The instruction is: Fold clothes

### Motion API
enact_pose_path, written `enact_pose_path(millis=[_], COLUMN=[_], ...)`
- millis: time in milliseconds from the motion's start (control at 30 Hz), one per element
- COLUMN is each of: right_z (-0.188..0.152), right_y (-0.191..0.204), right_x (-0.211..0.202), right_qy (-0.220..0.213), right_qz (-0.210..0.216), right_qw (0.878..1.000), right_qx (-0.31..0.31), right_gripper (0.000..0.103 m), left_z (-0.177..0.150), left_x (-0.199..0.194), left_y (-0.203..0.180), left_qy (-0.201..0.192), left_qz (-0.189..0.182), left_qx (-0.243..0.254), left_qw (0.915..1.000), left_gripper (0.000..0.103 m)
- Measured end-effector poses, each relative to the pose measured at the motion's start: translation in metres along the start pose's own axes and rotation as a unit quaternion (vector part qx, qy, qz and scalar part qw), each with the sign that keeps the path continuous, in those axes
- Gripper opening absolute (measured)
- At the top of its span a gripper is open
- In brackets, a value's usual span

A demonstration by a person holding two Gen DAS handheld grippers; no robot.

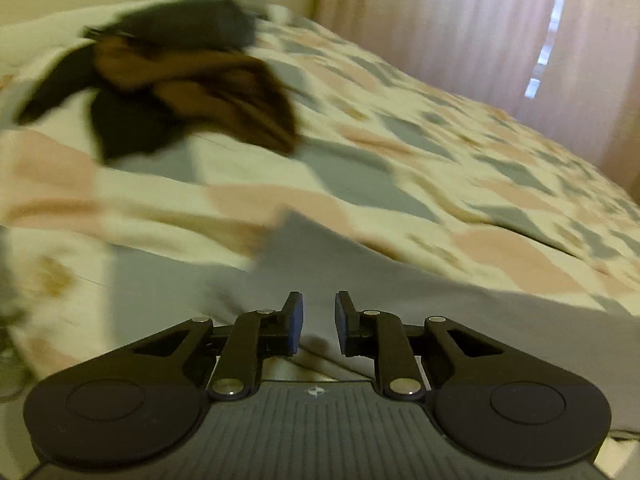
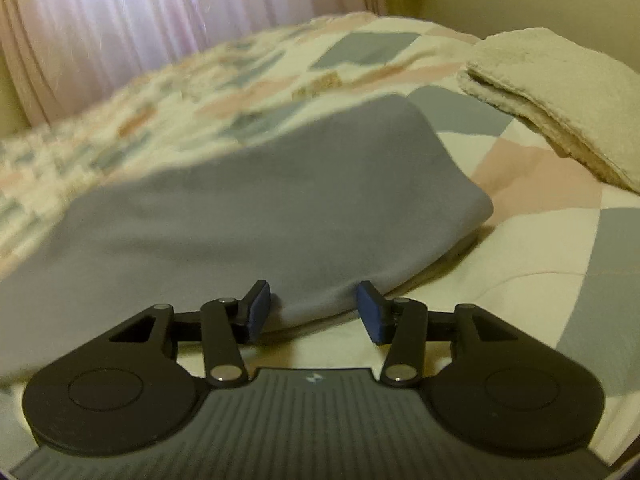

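A: Where does the grey garment (image 2: 248,208) lie relative to the two pairs of tongs?

B: It lies flat on the bed (image 2: 532,248), over the patchwork quilt. In the right wrist view its near edge runs straight in front of the right tongs (image 2: 316,308), with a rounded folded corner off to the right. The cloth's long run goes up and to the left from there, toward the curtain (image 2: 160,12).

A: Are the right tongs on it?

B: They stand apart, and the hem bulges into the gap between the blue pads. The left pad seems to touch the cloth; the right one looks just clear of it. It does not read as a clamp.

A: And the left tongs (image 1: 319,322)?

B: Also apart, by a narrower gap, with nothing between them. They hover over the same grey cloth (image 1: 360,280), whose edge slants up and away in front of them. That view is blurred, so fine contact cannot be judged.

A: Which hand is nearer a graspable edge?

B: Probably the right: the hem is already in its gap. The left would have to drop to the cloth below it.

A: Anything else on the bed?

B: A heap of dark and brown clothes (image 1: 192,88) well beyond the left tongs, and a folded cream towel (image 2: 560,92) off to the right of the garment.
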State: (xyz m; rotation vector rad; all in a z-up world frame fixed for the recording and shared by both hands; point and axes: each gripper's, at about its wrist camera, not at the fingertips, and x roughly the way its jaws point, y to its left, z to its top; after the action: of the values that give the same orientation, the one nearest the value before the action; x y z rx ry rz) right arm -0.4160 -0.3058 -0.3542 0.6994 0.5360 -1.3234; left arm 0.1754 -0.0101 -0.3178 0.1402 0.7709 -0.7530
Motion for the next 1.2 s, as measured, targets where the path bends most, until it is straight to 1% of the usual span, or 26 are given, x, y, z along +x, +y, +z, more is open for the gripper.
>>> enact_pose_path(millis=[33, 67, 100, 167, 200, 267, 333, 400, 433, 500, 600, 667, 767, 867, 900, 1067, 1133, 1167, 1200], right_z=[0.0, 0.0, 0.0, -0.004, -0.008, -0.019, -0.032, -0.048, -0.057, -0.073, -0.094, -0.106, -0.118, -0.122, -0.123, -0.119, -0.115, -0.112, -0.109], right_y=[-0.001, -0.001, 0.0, 0.007, 0.012, 0.024, 0.041, 0.06, 0.069, 0.082, 0.093, 0.097, 0.098, 0.092, 0.09, 0.086, 0.088, 0.089, 0.092], right_x=[-0.002, -0.008, -0.017, -0.042, -0.057, -0.083, -0.101, -0.116, -0.122, -0.134, -0.155, -0.171, -0.195, -0.217, -0.222, -0.231, -0.227, -0.223, -0.219], right_qy=[0.006, 0.007, 0.003, -0.01, -0.018, -0.029, -0.032, -0.034, -0.034, -0.033, -0.037, -0.046, -0.062, -0.078, -0.082, -0.086, -0.079, -0.075, -0.07], right_qz=[-0.012, -0.02, -0.023, -0.025, -0.015, 0.017, 0.043, 0.063, 0.07, 0.086, 0.097, 0.095, 0.086, 0.083, 0.082, 0.087, 0.094, 0.097, 0.099], right_qw=[1.0, 1.0, 1.0, 1.0, 1.0, 0.999, 0.998, 0.997, 0.997, 0.996, 0.995, 0.994, 0.994, 0.993, 0.993, 0.992, 0.992, 0.992, 0.992], right_qx=[0.005, 0.015, 0.018, 0.012, 0.011, 0.021, 0.022, 0.008, 0.005, 0.003, -0.006, -0.017, -0.032, -0.032, -0.03, -0.016, -0.015, -0.017, -0.02], right_gripper=[0.041, 0.041, 0.041, 0.041, 0.042, 0.048, 0.051, 0.055, 0.056, 0.058, 0.059, 0.067, 0.071, 0.077, 0.077, 0.079, 0.079, 0.08, 0.081], left_z=[-0.004, -0.008, -0.012, -0.017, -0.019, -0.024, -0.032, -0.042, -0.047, -0.056, -0.069, -0.077, -0.086, -0.093, -0.095, -0.093, -0.087, -0.081, -0.074], left_x=[0.006, 0.007, 0.006, -0.007, -0.017, -0.033, -0.049, -0.062, -0.07, -0.085, -0.112, -0.129, -0.151, -0.17, -0.176, -0.183, -0.175, -0.167, -0.156], left_y=[-0.008, -0.012, -0.014, -0.02, -0.023, -0.032, -0.048, -0.066, -0.075, -0.091, -0.109, -0.115, -0.121, -0.126, -0.127, -0.129, -0.12, -0.111, -0.095], left_qy=[0.017, 0.03, 0.042, 0.05, 0.053, 0.061, 0.066, 0.067, 0.067, 0.058, 0.038, 0.031, 0.024, 0.014, 0.01, 0.004, 0.015, 0.021, 0.031], left_qz=[0.015, 0.016, 0.013, -0.003, -0.007, -0.019, -0.022, -0.023, -0.022, -0.015, -0.009, -0.016, -0.027, -0.037, -0.04, -0.06, -0.078, -0.091, -0.104], left_qx=[0.012, 0.009, 0.004, 0.0, -0.002, -0.003, 0.014, 0.036, 0.048, 0.076, 0.115, 0.127, 0.139, 0.148, 0.151, 0.147, 0.123, 0.099, 0.061], left_qw=[0.9997, 0.9994, 0.999, 0.9988, 0.9986, 0.998, 0.9974, 0.9968, 0.9963, 0.9953, 0.9926, 0.9913, 0.9896, 0.9882, 0.9877, 0.9873, 0.9892, 0.9907, 0.9922], left_gripper=[0.024, 0.021, 0.021, 0.026, 0.026, 0.026, 0.029, 0.034, 0.036, 0.037, 0.043, 0.045, 0.045, 0.047, 0.048, 0.049, 0.05, 0.05, 0.05])
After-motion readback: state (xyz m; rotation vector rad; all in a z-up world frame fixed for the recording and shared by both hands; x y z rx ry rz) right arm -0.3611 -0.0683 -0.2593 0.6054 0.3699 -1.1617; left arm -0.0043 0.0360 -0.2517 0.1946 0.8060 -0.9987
